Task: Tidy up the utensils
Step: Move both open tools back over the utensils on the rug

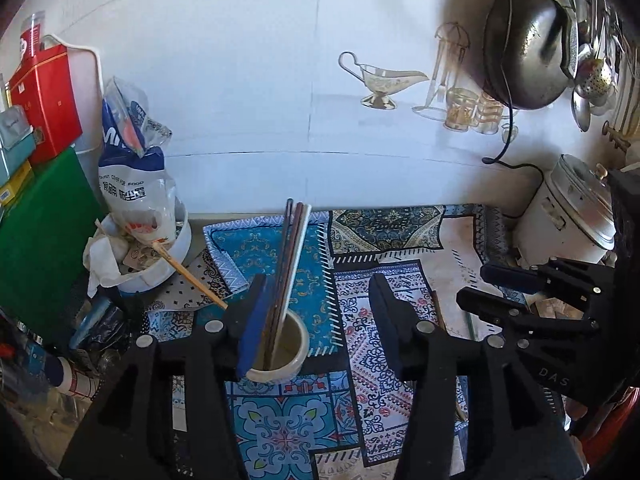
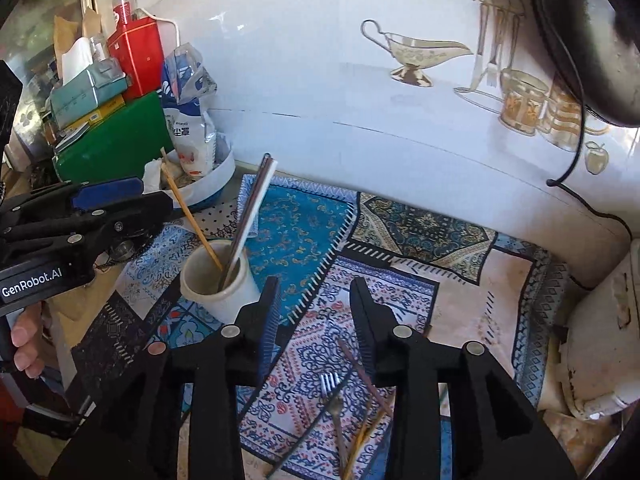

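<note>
A white ceramic cup [image 1: 294,354] [image 2: 232,292] stands on the patterned cloth and holds several chopsticks [image 1: 290,264] [image 2: 252,212] that lean toward the wall. My left gripper [image 1: 320,300] is open and empty, its left finger just beside the cup. It also shows in the right wrist view [image 2: 120,196]. My right gripper [image 2: 314,304] is open and empty, above a fork [image 2: 334,400] and several loose chopsticks [image 2: 364,376] that lie on the cloth. The right gripper also shows in the left wrist view [image 1: 492,284].
A white tub [image 1: 160,264] with a bag, paper and a wooden chopstick [image 1: 192,276] stands at the left. Green and red boxes [image 1: 44,100] stack at far left. A white rice cooker [image 1: 576,216] stands at the right, a dark wok [image 1: 524,52] hangs above.
</note>
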Action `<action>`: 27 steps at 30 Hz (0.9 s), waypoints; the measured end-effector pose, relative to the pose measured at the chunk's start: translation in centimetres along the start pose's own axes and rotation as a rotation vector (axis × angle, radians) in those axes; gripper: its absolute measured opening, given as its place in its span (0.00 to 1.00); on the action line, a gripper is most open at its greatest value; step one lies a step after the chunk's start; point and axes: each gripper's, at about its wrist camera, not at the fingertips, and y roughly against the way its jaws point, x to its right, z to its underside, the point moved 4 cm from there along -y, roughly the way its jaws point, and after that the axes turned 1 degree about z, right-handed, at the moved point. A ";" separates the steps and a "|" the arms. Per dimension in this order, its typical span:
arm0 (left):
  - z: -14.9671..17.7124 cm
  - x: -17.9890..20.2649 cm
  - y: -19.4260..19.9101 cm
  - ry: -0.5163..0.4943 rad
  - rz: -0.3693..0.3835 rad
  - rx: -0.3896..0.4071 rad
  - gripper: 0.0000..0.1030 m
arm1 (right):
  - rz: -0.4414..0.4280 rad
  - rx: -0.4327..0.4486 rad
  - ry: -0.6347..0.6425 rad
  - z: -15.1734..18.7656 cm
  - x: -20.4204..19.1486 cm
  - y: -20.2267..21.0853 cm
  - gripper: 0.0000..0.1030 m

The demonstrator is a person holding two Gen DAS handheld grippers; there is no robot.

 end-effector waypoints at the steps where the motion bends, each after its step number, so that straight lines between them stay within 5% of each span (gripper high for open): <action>1: 0.1 0.7 -0.2 -0.005 0.004 -0.003 0.51 | 0.013 -0.002 -0.001 0.5 0.7 0.3 0.33; 12: 3.8 7.0 -5.2 -0.007 0.042 -0.146 0.57 | 0.080 -0.118 -0.022 6.1 7.7 -0.3 0.33; 27: 12.0 6.6 -11.2 0.087 -0.015 -0.384 0.57 | -0.086 -0.435 0.055 11.4 7.3 -9.6 0.33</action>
